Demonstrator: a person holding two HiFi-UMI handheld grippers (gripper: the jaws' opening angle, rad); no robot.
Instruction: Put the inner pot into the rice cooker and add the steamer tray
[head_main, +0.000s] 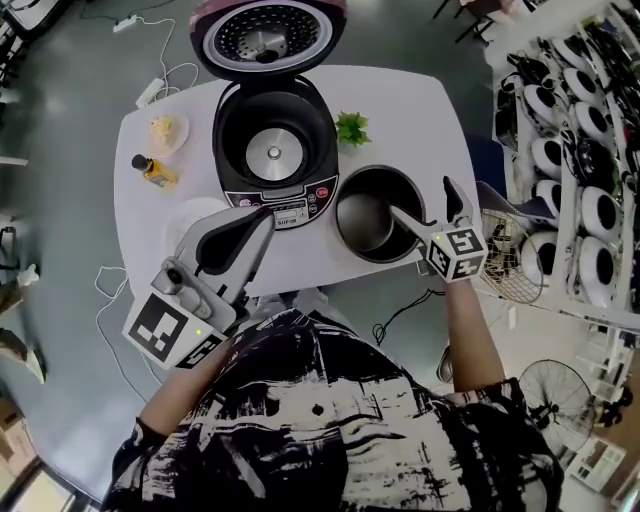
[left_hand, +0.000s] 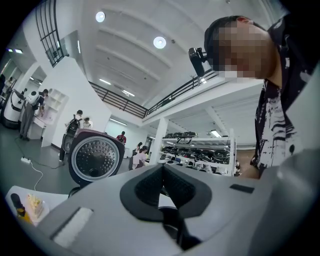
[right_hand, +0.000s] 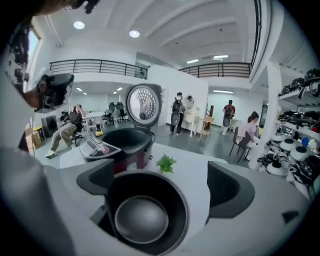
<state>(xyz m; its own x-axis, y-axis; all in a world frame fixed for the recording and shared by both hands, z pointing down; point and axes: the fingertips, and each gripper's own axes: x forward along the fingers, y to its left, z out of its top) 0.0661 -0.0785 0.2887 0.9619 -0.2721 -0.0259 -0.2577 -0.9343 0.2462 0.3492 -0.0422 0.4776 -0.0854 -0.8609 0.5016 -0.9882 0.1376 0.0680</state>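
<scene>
At the right centre of the head view, the inner pot (head_main: 362, 222) stood upright and mouth-up on the white desk (head_main: 420, 120), just beside the open rice cooker (head_main: 272, 150) and not yet in it. My right claw (head_main: 420, 197) hung over the pot's near right rim with its jaws spread. One jaw reached over the dark interior and the other lay outside the wall, so the rim ran between them. No view showed whether either jaw touched the metal.

In the right gripper view the pot (right_hand: 142, 217) filled the lower centre between the spread jaws of the right claw (right_hand: 162, 182), with the cooker (right_hand: 122, 142) at upper left. The pot is round and offered no long axis, so I judged any stretch of rim would serve. The empty well lay up and to the left of the pot in the head view, and that was the direction a lift would have to go.

My left claw (head_main: 262, 212) was pressed together on nothing, pointing at the control panel (head_main: 285, 200), and it was the farther of the two from the pot. A pale round thing (head_main: 190, 215) lay partly beneath it. I could not tell whether that was the steamer tray.

The panel's small plate seemed to read SUPOR, though the letters were too small for certainty. The marker cubes carried only black-and-white squares.
</scene>
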